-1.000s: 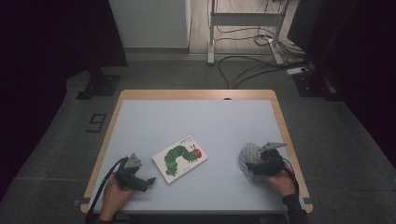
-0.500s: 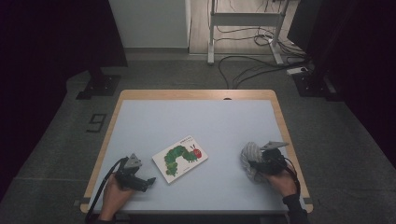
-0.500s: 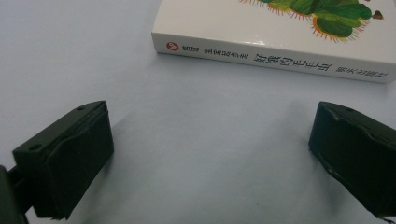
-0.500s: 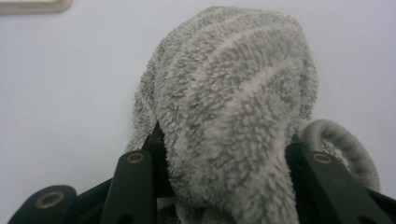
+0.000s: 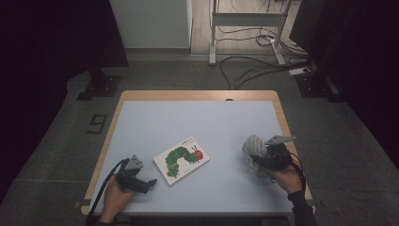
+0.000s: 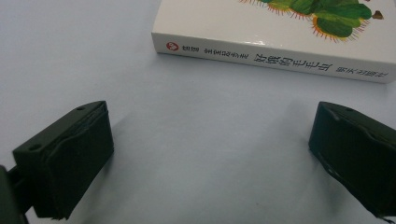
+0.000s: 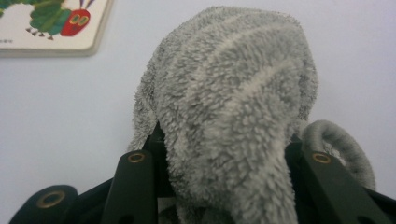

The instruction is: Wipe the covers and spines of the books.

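A white picture book (image 5: 181,160) with a green caterpillar on its cover lies flat near the table's front middle. My left gripper (image 5: 149,183) rests on the table just left of it, open; in the left gripper view the book's spine (image 6: 275,60) lies a short way beyond the wide-apart jaws, nothing between them. At the front right my right gripper (image 5: 258,162) is shut on a grey fluffy striped sock (image 5: 253,149). In the right gripper view the sock (image 7: 233,107) bulges up between the jaws, and the book's corner (image 7: 51,23) lies at top left.
The pale blue table top (image 5: 197,122) has a wooden rim (image 5: 197,95). Beyond the far edge are a dark floor, cables (image 5: 254,70) and a metal stand (image 5: 244,28). A small dark object (image 5: 97,124) lies on the floor to the left.
The right hand with the sock has shifted slightly; the left gripper and the book have stayed in place.
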Available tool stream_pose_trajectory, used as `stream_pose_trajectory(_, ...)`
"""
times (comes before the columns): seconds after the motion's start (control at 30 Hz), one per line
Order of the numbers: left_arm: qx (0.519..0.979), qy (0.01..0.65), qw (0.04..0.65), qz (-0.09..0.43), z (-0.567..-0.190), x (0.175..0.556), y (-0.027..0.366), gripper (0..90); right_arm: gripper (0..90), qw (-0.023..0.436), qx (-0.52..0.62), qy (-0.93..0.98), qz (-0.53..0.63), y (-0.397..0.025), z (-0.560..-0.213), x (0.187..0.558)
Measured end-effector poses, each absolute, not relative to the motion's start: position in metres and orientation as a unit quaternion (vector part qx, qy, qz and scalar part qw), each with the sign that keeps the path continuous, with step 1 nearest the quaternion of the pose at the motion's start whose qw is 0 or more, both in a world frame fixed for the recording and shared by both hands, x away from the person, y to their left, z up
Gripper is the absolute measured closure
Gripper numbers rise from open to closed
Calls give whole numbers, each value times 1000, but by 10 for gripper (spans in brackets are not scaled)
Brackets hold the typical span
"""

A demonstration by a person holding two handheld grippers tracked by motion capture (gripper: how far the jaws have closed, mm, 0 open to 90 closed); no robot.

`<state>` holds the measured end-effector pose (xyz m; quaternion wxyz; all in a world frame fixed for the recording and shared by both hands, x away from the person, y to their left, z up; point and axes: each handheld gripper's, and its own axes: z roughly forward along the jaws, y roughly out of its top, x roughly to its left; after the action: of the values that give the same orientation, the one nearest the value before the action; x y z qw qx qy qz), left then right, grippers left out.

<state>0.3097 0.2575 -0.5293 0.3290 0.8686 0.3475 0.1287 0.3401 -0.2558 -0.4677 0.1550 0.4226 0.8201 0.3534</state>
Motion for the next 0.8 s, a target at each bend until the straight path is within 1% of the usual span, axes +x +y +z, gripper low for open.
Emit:
stream_pose_trajectory(0.3, 869, 347, 329, 129, -529, 310, 258, 0, 548, 157, 408, 825, 359, -241, -460, 348)
stream_pose_trajectory(0.8, 869, 347, 329, 128, -529, 310, 258, 0, 548, 148, 371, 839, 368, -206, -456, 360)
